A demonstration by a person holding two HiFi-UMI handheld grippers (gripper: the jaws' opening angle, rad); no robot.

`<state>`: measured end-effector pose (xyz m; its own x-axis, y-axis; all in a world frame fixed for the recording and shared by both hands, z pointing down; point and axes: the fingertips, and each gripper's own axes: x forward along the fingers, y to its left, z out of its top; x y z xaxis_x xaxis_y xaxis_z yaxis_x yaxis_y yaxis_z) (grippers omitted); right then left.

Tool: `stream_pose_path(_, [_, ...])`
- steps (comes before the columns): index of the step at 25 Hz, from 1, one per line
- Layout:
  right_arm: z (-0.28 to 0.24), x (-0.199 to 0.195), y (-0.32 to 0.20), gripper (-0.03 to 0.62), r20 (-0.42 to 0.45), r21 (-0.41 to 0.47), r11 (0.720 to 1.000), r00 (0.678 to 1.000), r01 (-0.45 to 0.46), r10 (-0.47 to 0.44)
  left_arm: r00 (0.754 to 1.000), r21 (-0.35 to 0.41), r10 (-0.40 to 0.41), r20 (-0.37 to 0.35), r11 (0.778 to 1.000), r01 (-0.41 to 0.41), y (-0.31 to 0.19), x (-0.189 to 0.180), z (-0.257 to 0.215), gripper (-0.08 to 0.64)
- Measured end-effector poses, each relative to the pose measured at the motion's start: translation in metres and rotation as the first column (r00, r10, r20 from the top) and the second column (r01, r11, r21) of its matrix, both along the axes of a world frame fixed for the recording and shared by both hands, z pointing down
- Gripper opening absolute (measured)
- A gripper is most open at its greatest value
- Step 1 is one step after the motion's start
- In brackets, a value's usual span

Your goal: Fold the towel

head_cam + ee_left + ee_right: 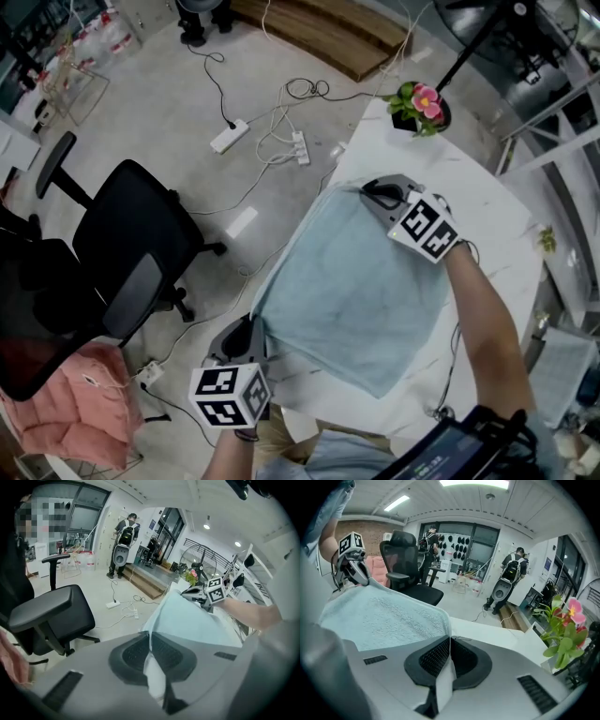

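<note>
I hold the soft, light towel (352, 291) by two corners, left gripper (255, 330) and right gripper (375, 194) both clamped on cloth, and it probably sags between.

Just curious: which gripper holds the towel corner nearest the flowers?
The right gripper, gripping the towel at its far corner by the flowers; the left gripper pinches the near corner.

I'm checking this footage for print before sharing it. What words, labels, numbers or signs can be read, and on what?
Nothing readable.
Left tool and right tool, cubes: square black-and-white markers, no letters.
Screen at the bottom edge: too blurred.
Blue wall sign: too small.
Towel: no label shows.
</note>
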<state>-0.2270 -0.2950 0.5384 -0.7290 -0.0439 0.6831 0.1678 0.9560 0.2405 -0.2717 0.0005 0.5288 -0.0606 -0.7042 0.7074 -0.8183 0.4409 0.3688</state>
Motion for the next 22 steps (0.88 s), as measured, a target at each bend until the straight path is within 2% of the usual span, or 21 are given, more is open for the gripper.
stream_pose_path(6, [-0.031,-0.015,0.000,0.023,0.105,0.009,1.000,0.994,-0.008,0.007,0.999,0.024,-0.011,0.042,1.000,0.010,-0.003,-0.004,-0.018,0.021])
stream_pose_path(10, [-0.007,-0.018,-0.002,0.025,0.048,0.041,0.999,0.999,-0.012,0.010,0.998,-0.026,-0.026,0.050,0.999,0.028,0.001,-0.008,-0.003,0.021])
stream_pose_path(14, [-0.001,-0.021,-0.005,0.025,0.039,0.043,0.999,0.999,-0.024,0.022,0.997,-0.037,-0.028,0.067,0.999,0.030,-0.007,-0.012,0.006,0.021])
stream_pose_path(15, [-0.002,-0.022,-0.004,0.036,0.042,0.014,1.000,0.999,-0.021,0.021,0.997,-0.034,-0.019,0.071,0.999,0.022,-0.009,-0.013,0.006,0.021])
stream_pose_path(16, [-0.008,-0.023,-0.001,0.091,0.056,-0.044,0.999,0.998,-0.017,0.020,0.997,-0.027,-0.009,0.071,1.000,0.011,-0.009,-0.012,0.004,0.025])
stream_pose_path(17, [-0.019,-0.023,0.003,0.205,0.088,-0.127,0.992,0.996,-0.011,0.023,0.998,-0.015,0.001,0.065,1.000,0.000,-0.010,-0.011,0.000,0.047])
stream_pose_path(18, [-0.036,-0.024,0.007,0.258,0.138,-0.219,0.976,0.990,-0.002,0.033,0.998,-0.002,0.010,0.058,1.000,-0.010,-0.009,-0.010,-0.006,0.114])
stream_pose_path(20, [-0.078,-0.024,0.010,0.284,0.256,-0.343,0.939,0.964,0.026,0.067,0.997,0.010,0.019,0.068,1.000,-0.020,-0.004,-0.013,-0.017,0.205])
stream_pose_path(22, [-0.113,-0.018,0.005,0.284,0.343,-0.364,0.931,0.934,0.034,0.100,0.991,0.002,0.011,0.132,1.000,-0.011,0.005,-0.021,-0.029,0.238])
